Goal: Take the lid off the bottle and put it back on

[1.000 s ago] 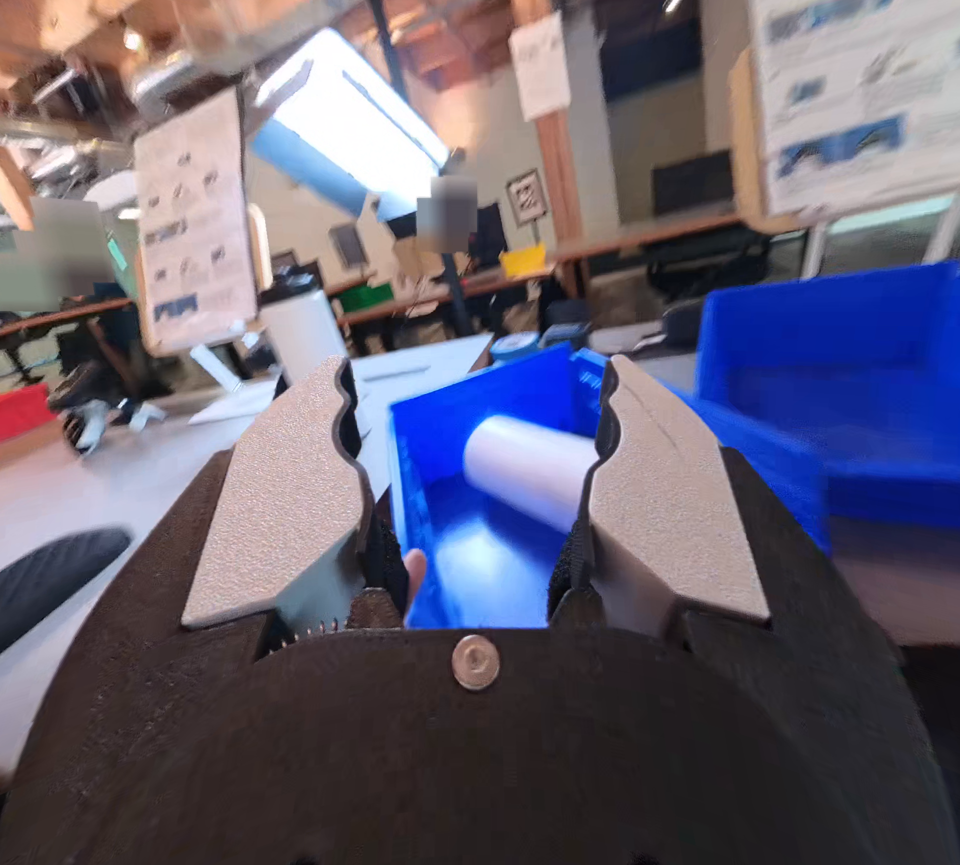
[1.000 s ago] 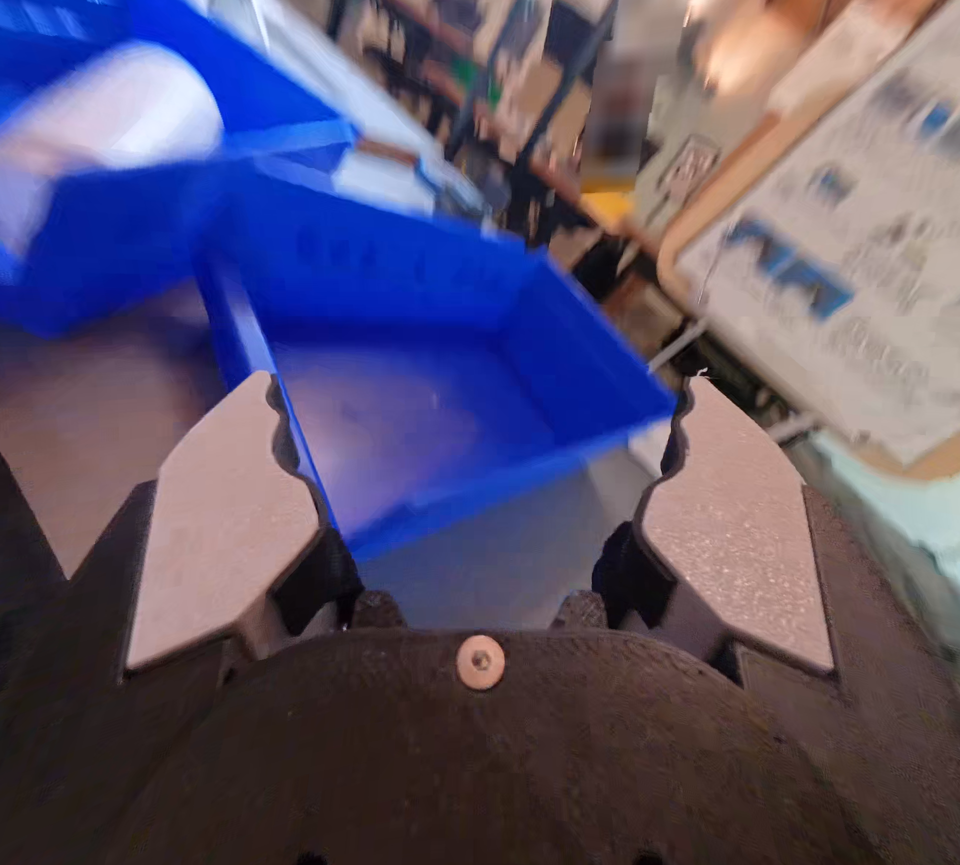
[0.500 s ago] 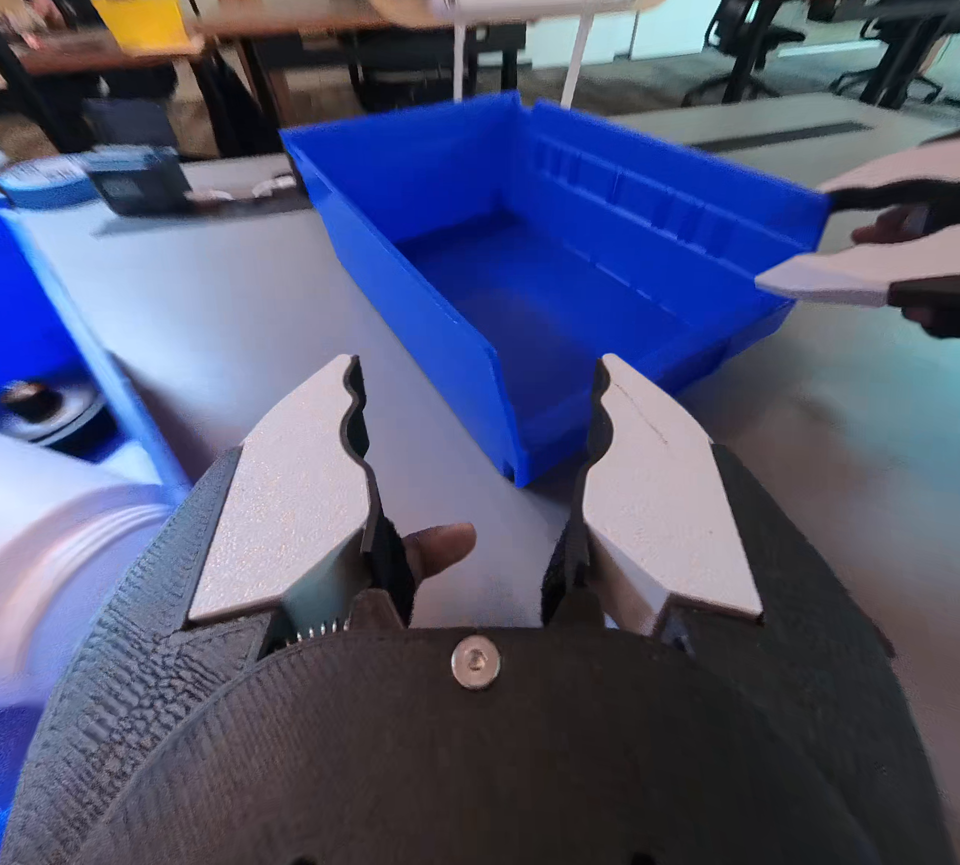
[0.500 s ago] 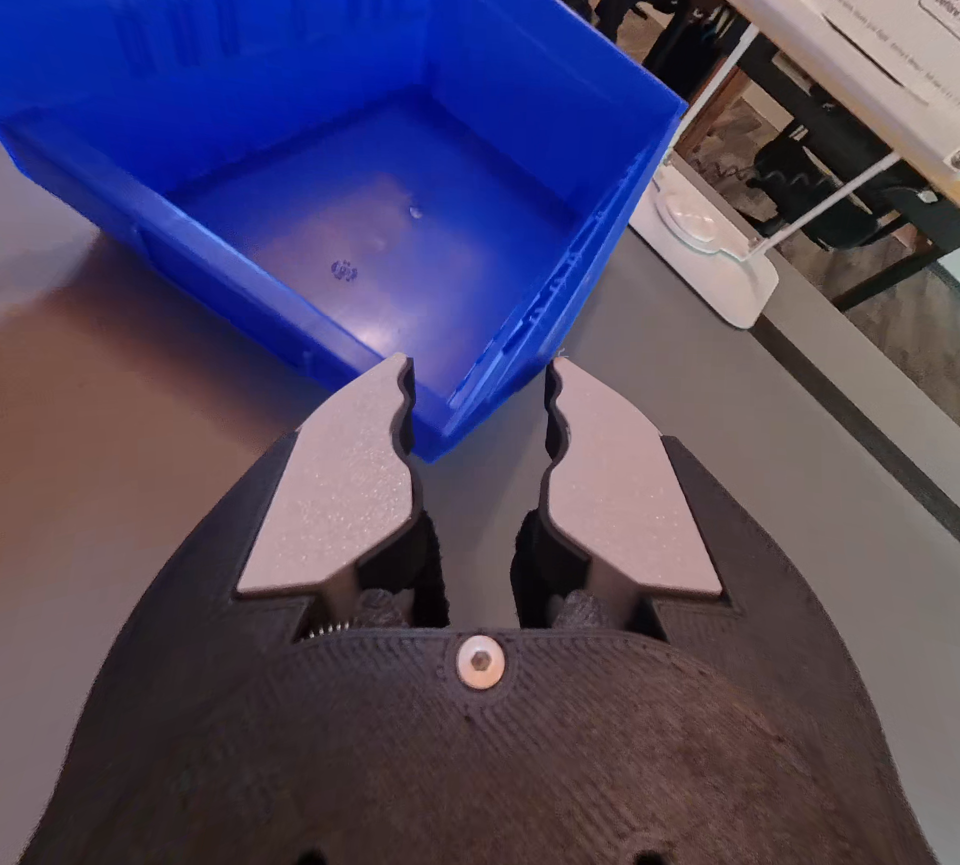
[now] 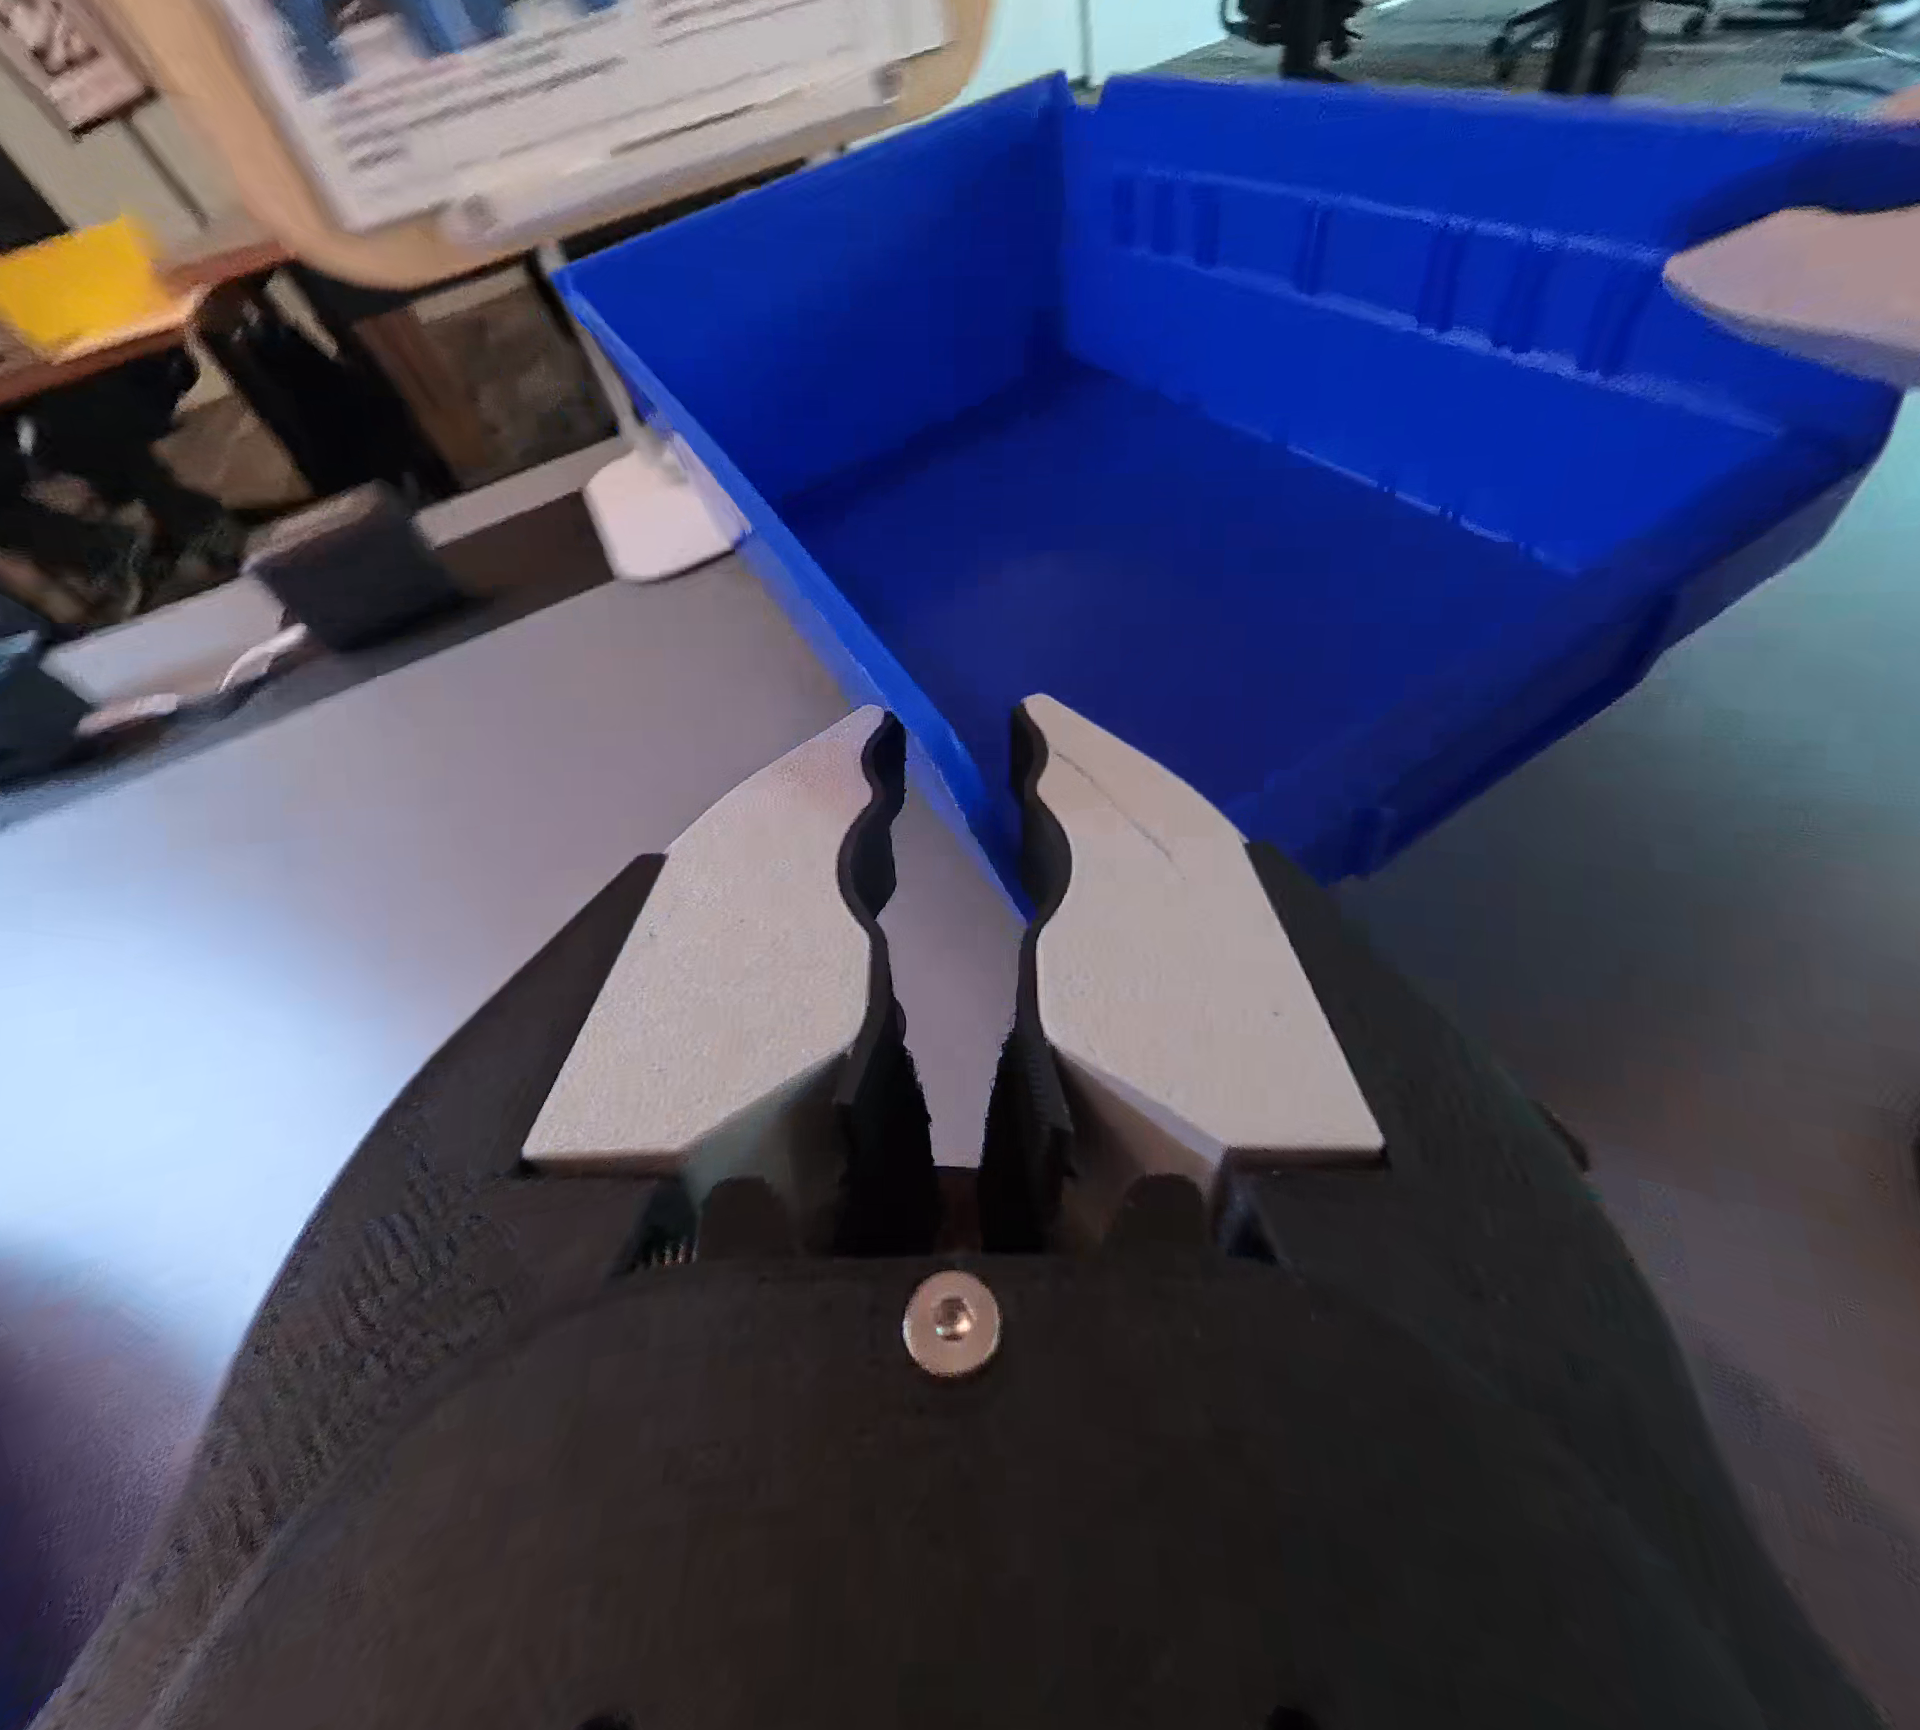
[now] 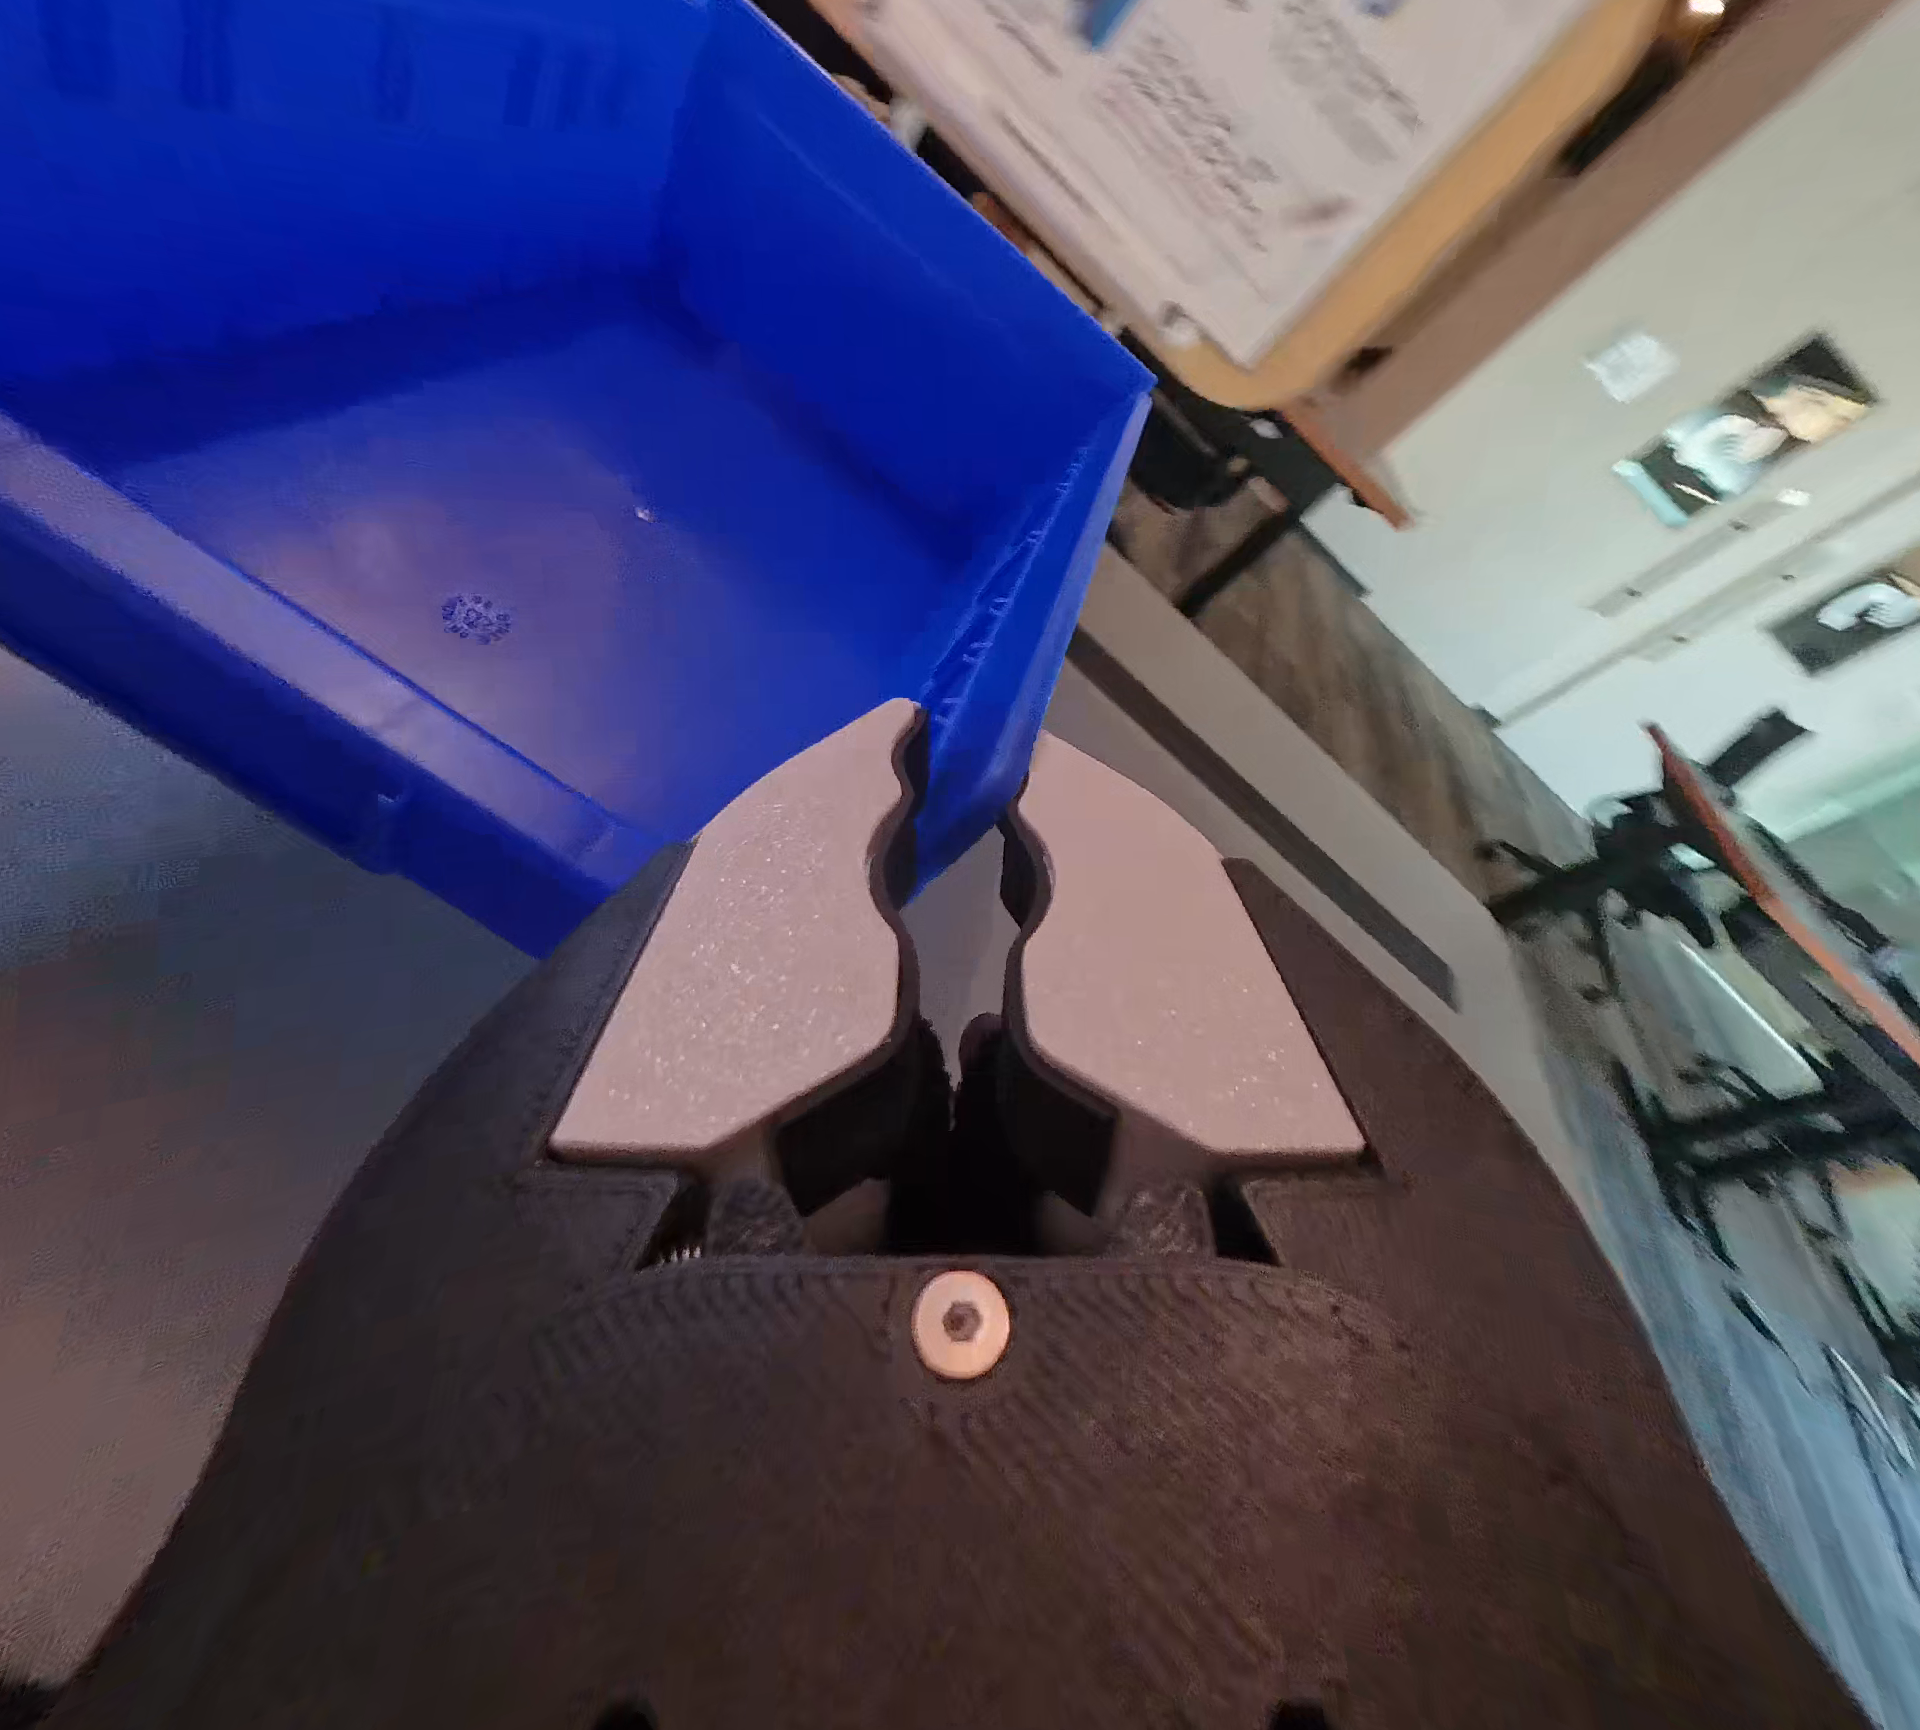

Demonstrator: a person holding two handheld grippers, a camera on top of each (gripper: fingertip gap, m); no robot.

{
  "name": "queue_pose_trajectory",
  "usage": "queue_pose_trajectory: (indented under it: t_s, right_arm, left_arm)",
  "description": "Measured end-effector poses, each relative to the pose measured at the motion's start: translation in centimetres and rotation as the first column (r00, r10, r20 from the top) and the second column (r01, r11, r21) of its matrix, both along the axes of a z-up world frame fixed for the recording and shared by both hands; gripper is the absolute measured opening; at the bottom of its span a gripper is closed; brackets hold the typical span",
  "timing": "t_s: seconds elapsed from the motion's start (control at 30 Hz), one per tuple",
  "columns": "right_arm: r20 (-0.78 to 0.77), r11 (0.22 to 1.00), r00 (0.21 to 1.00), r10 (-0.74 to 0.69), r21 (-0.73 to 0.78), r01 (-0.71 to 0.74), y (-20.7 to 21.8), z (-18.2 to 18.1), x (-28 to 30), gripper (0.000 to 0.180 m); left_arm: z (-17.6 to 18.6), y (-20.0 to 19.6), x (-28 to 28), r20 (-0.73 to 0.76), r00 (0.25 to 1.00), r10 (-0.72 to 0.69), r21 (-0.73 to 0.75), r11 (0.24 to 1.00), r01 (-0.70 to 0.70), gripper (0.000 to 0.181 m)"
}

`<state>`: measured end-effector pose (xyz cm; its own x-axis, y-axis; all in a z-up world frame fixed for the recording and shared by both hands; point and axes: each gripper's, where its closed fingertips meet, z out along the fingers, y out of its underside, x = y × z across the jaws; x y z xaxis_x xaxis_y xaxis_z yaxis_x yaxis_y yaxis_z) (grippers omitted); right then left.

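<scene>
The left gripper (image 5: 954,730) has a rounded black printed body with ridged layer lines, two pale grey speckled fingers (image 5: 727,974) with wavy black inner edges, and a silver hex screw (image 5: 952,1347) centred behind them. The right gripper (image 6: 966,750) looks alike.

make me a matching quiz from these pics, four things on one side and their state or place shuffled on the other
1. left gripper
2. right gripper
3. blue bin
4. poster board

A. empty, on the grey table
B. closed on the bin's corner wall
C. jaws narrowly apart, holding nothing
D. standing behind the bin

Pairs: 1-C, 2-B, 3-A, 4-D
</scene>
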<state>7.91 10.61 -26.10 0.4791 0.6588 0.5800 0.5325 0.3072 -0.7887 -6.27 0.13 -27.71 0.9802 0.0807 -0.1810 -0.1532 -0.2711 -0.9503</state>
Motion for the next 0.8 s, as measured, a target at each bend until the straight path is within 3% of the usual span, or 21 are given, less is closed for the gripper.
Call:
queue_pose_trajectory:
  t_s: [0.3, 0.5, 0.63, 0.7, 0.77, 0.8]
  right_arm:
    - [-0.092, 0.973, 0.971, -0.222, 0.048, 0.228, 6.6, 1.2, 18.1, 0.008]
    - [-0.106, 0.966, 0.961, -0.256, 0.008, 0.259, 9.0, -2.1, 24.1, 0.009]
    - [-0.193, 0.968, 0.949, -0.25, -0.023, 0.25, 9.8, -3.5, 26.3, 0.008]
    - [-0.166, 0.955, 0.941, -0.296, -0.053, 0.291, 10.5, -4.6, 27.3, 0.008]
    - [-0.177, 0.959, 0.944, -0.279, -0.102, 0.265, 10.6, -5.2, 27.6, 0.01]
    - [-0.188, 0.956, 0.94, -0.285, -0.131, 0.263, 10.7, -5.1, 28.0, 0.021]
  left_arm:
    - [-0.6, 8.7, 16.4, -0.101, 0.953, -0.286, -0.075, 0.957, 0.279, 0.024]
    - [-2.6, 11.2, 21.9, -0.114, 0.921, -0.372, -0.136, 0.924, 0.357, 0.026]
    - [-4.6, 11.7, 24.3, -0.065, 0.895, -0.442, -0.177, 0.888, 0.425, 0.03]
    - [-5.5, 11.4, 25.3, -0.033, 0.862, -0.506, -0.208, 0.847, 0.489, 0.038]
    - [-4.8, 10.9, 24.7, -0.038, 0.858, -0.512, -0.188, 0.847, 0.497, 0.072]
    - [-4.3, 10.3, 24.0, -0.03, 0.859, -0.51, -0.181, 0.848, 0.497, 0.09]
